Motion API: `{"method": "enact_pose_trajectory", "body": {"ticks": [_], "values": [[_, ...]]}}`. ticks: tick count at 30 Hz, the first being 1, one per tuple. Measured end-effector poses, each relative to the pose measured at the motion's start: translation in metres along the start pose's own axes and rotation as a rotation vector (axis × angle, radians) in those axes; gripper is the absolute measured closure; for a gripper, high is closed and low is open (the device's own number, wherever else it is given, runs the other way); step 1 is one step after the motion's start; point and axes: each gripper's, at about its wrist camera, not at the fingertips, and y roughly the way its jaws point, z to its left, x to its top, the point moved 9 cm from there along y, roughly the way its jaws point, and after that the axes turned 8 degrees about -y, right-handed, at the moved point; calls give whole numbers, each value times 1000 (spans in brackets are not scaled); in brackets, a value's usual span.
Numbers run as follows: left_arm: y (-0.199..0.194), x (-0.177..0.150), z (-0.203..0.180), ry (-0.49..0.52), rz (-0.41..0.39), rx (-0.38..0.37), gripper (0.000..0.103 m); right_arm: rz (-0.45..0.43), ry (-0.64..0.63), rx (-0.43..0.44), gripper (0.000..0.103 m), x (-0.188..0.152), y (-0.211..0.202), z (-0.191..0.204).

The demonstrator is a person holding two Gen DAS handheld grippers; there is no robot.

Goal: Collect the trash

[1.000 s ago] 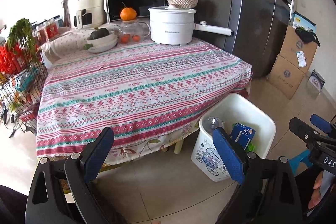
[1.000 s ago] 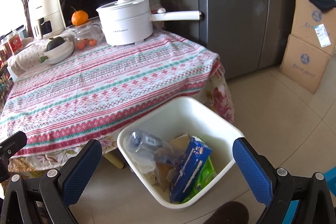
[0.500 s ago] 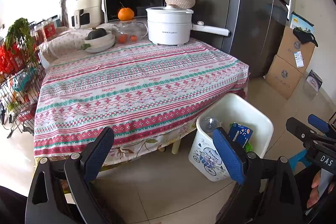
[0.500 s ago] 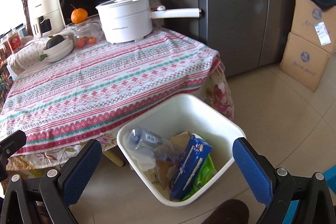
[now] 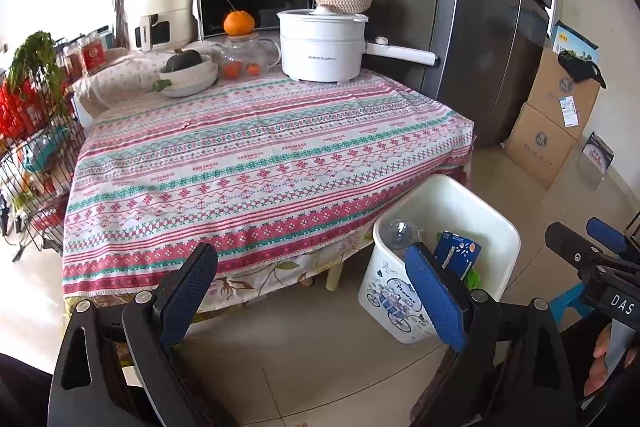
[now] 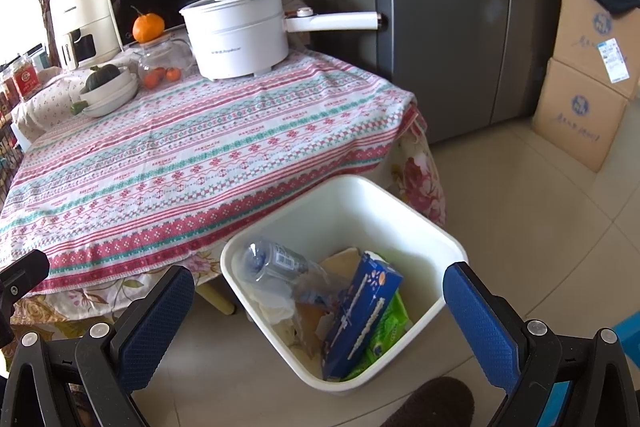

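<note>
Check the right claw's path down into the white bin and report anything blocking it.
Nothing visible blocks it. The right claw hangs open above the white bin, whose top is uncovered. Inside lie a clear bottle, a blue box and a green wrapper. The tablecloth edge sits to the left, clear of the opening.

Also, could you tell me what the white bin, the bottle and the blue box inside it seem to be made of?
The bin looks like glossy moulded plastic: smooth rounded rim, soft sheen. The bottle seems to be thin clear plastic, since you can see through it and it looks crumpled. The blue box is probably printed cardboard, judging by its sharp folded edges and matte faces.
</note>
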Motion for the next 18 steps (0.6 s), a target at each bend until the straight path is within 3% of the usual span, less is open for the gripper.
{"method": "enact_pose_trajectory", "body": {"ticks": [18], "values": [[8, -3, 6, -2, 39, 8, 7, 10, 5, -6, 1, -1, 3, -2]]}}
